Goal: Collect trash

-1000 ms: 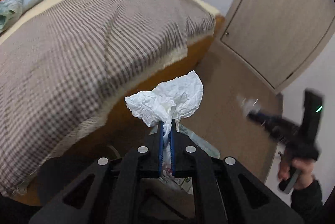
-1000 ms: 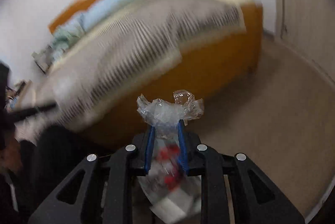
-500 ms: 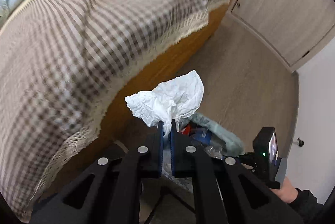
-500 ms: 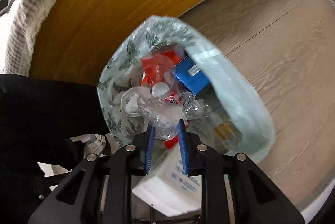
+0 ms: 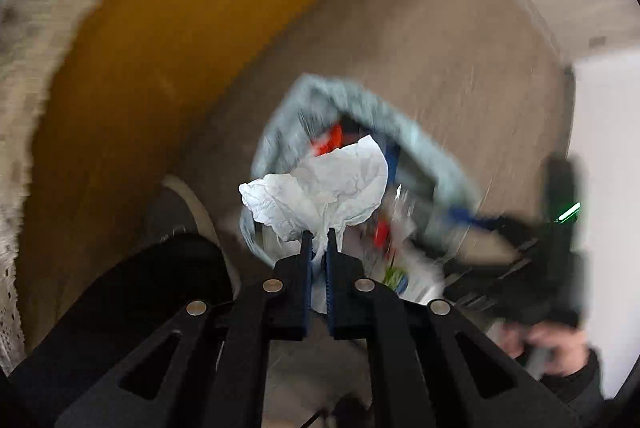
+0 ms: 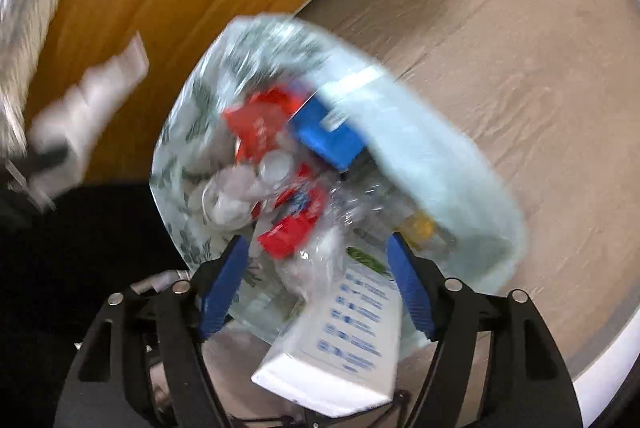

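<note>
Looking along the left gripper [image 5: 318,234], a crumpled white paper tissue [image 5: 320,188] is being held pinched between the two narrow blue-lined fingers, which are closed tight on its lower folds. The tissue is being carried above the open mouth of a pale green leaf-printed plastic trash bag [image 5: 360,116], which is lying on the beige wood-grain floor [image 5: 460,48] beside the orange wooden bed frame [image 5: 180,8]. The right gripper [image 5: 516,228] is being shown as a dark blur at the bag's right side.

In the right wrist view, the right gripper [image 6: 318,248] is being held with its blue pads spread wide, nothing clamped between them. Just beyond them, crumpled clear plastic film [image 6: 316,264] is seen among the rubbish in the trash bag [image 6: 432,164], with red wrappers [image 6: 260,128], a blue carton [image 6: 328,136] and a white printed box [image 6: 340,348] at the near edge. The tissue [image 6: 88,108] is appearing as a white smear at upper left, apart from the bag.

If the tissue is released too early, it is likely to drift onto the floor, being light. The floppy bag rim could also be folded shut by a careless brush.
</note>
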